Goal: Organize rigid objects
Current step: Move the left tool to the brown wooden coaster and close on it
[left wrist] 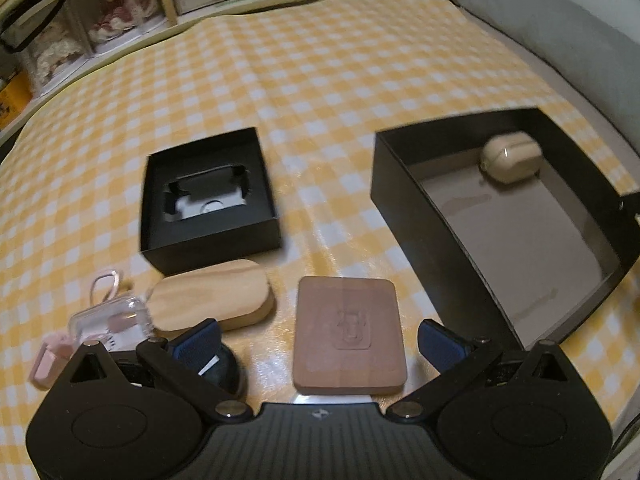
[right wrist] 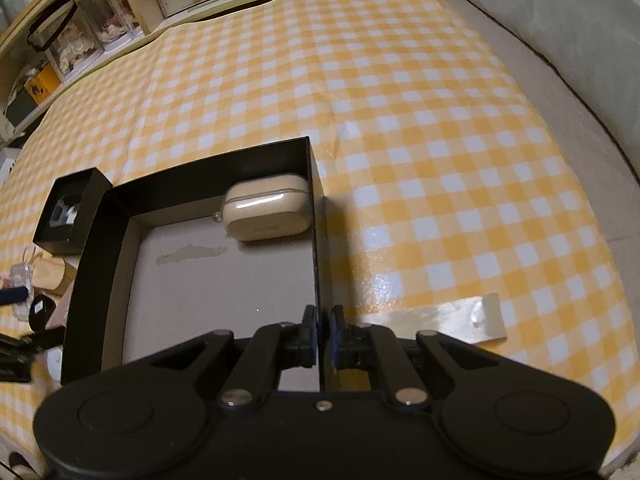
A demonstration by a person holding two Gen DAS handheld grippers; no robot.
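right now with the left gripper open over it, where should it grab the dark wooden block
Across the two long side edges of the dark wooden block, coming straight down from above. It lies flat on the tablecloth, and the open left gripper already straddles it. Both edges look clear of the light wooden block and the big black box.

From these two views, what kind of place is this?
Probably a bedroom at home: a grey pillow beside the checked cloth, and shelves with clear storage boxes behind.
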